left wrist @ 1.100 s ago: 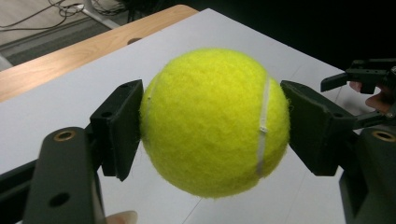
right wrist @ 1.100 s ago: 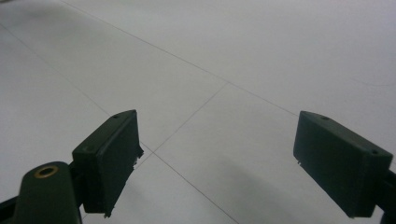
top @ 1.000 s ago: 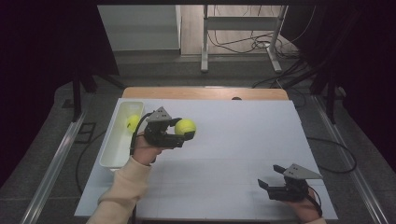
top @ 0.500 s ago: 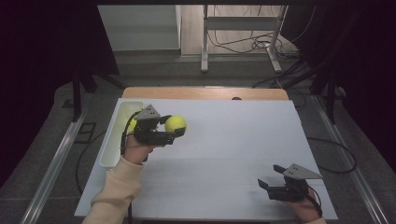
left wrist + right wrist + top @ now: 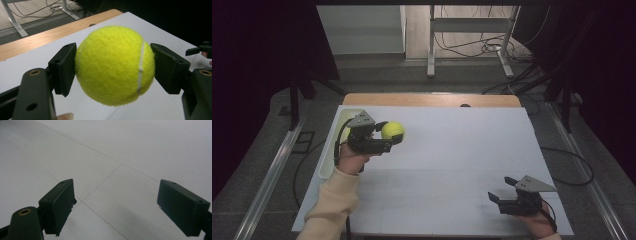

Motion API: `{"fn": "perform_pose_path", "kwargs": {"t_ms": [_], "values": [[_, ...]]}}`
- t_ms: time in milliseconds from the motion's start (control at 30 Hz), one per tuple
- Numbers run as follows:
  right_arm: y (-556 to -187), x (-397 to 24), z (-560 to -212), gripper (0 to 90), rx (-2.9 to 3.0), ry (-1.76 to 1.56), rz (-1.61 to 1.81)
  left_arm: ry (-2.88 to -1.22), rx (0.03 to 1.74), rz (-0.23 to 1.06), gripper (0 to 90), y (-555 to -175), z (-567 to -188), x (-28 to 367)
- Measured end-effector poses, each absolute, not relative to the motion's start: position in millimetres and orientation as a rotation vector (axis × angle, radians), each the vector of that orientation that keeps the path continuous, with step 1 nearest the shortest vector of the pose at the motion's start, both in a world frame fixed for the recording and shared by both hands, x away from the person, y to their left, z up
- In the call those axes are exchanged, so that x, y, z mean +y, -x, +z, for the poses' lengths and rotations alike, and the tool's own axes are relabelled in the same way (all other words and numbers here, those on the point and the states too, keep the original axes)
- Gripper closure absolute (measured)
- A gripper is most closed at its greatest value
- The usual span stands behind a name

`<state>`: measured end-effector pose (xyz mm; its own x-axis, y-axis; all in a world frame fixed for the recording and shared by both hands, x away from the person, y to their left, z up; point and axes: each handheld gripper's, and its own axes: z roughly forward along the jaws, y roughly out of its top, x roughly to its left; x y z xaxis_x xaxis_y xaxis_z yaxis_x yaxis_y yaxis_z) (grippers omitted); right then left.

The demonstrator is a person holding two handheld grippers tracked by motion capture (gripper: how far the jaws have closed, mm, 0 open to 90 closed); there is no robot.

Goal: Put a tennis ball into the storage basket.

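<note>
left gripper [image 5: 388, 140] clamps tennis ball [image 5: 392, 131] | right gripper [image 5: 502, 196] slack, 5 o'clock | risk: round ball squirts from pads, misses tray [image 5: 328, 167] at 9 o'clock

Tennis ball [image 5: 113, 65]: bright yellow-green felt, one pale whitish seam curving down its right side. Left gripper [image 5: 384, 137]: black jaws and body, grey three-cornered plate on top, brass-coloured rings at the screw holes. Right gripper [image 5: 502, 192]: the same black with a grey plate; pads [image 5: 58, 203] matte black. Table [image 5: 462, 150]: white sheet crossed by thin grey lines, a light wood strip along the far edge. Tray [image 5: 328, 162] at the left: pale, possibly cream or faint yellow; the dim light leaves it uncertain. Sleeve [image 5: 332, 205]: cream.
</note>
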<state>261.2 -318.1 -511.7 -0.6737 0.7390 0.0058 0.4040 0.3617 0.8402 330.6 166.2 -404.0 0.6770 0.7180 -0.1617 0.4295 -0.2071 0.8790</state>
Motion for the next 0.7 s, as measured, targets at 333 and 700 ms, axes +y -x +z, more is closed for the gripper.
{"fn": "perform_pose_path", "kwargs": {"t_ms": [333,700], "values": [[-261.2,-317.9,-511.8,15.2,2.255,-1.0,1.233,-1.829,0.943,0.356,26.3,-331.0,-404.9,176.3],[-261.2,-317.7,-511.9,15.2,2.255,-0.999,1.234,-1.793,0.972,0.368,26.3,-331.2,-403.4,190.8]]}}
